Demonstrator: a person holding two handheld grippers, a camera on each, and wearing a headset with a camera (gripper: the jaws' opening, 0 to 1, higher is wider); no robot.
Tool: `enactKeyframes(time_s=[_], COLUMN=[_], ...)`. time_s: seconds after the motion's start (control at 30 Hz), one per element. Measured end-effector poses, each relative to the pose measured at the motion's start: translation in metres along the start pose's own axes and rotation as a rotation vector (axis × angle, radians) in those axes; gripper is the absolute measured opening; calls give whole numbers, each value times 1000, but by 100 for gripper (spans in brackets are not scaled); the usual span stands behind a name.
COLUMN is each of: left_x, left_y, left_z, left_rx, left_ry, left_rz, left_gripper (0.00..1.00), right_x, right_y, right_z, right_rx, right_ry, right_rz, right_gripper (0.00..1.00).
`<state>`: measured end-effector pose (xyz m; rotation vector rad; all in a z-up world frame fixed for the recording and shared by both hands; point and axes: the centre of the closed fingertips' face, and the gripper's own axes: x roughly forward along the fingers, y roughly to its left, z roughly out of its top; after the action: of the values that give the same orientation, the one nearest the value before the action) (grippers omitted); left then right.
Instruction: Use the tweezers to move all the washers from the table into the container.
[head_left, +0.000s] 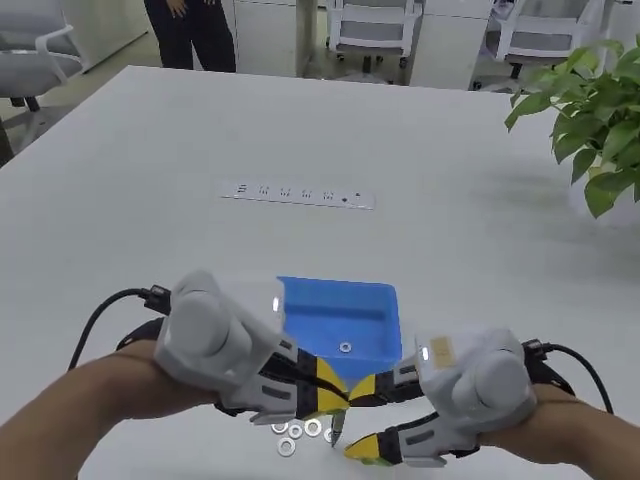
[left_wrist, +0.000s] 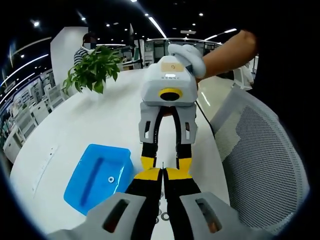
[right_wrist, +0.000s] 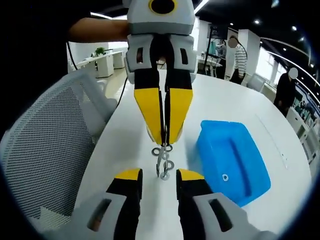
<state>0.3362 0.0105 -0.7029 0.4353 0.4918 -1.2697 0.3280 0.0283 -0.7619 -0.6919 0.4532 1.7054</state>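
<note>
Several steel washers (head_left: 298, 432) lie in a cluster on the white table just in front of the blue container (head_left: 300, 300). One washer (head_left: 345, 347) rests inside it. My left gripper (head_left: 328, 395) is shut on thin metal tweezers (head_left: 336, 425), whose tips point down at the cluster. In the right gripper view the tweezers (right_wrist: 163, 152) hang from the left gripper (right_wrist: 164, 135) right over the washers (right_wrist: 162, 165). My right gripper (right_wrist: 160, 175) faces the left one, open, with its jaws either side of the cluster. The left gripper view shows the container (left_wrist: 85, 185) at lower left.
A power strip (head_left: 300, 193) is set into the table beyond the container. A green plant (head_left: 600, 120) stands at the right edge. A mesh chair (left_wrist: 260, 165) is close behind the near table edge. A person (head_left: 190, 30) and office chairs are at the far end.
</note>
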Motion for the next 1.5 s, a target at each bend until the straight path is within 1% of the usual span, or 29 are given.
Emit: enactKeyframes(time_s=[0.3, 0.47, 0.63, 0.83, 0.93, 1.03, 1.1, 1.2, 1.33, 1.5], left_x=[1, 3, 4, 3, 3, 2, 1, 1, 2, 3], left_y=[0, 0, 1, 1, 1, 0, 0, 0, -1, -1], left_z=[0, 1, 0, 0, -1, -2, -2, -2, -2, -2], left_rx=[-3, -3, -4, -8, -8, -10, -10, -10, -11, -12], left_ry=[0, 1, 3, 5, 7, 8, 9, 11, 10, 10], left_rz=[-1, -2, 0, 2, 5, 3, 6, 6, 4, 1], left_gripper=[6, 6, 6, 6, 6, 6, 6, 6, 6, 6], right_x=[7, 9, 9, 9, 10, 10, 11, 14, 17, 17], right_y=[-1, -2, -1, -1, -1, -1, -1, -1, -1, -1], right_z=[-2, -3, -3, -3, -3, -3, -2, -2, -3, -4], right_rx=[-55, -74, -84, -83, -74, -46, -53, -46, -62, -52], right_ry=[28, 31, 34, 31, 29, 25, 29, 39, 61, 65], right_rz=[24, 33, 45, 45, 40, 38, 38, 39, 44, 40], right_gripper=[17, 12, 11, 10, 9, 10, 10, 10, 10, 9])
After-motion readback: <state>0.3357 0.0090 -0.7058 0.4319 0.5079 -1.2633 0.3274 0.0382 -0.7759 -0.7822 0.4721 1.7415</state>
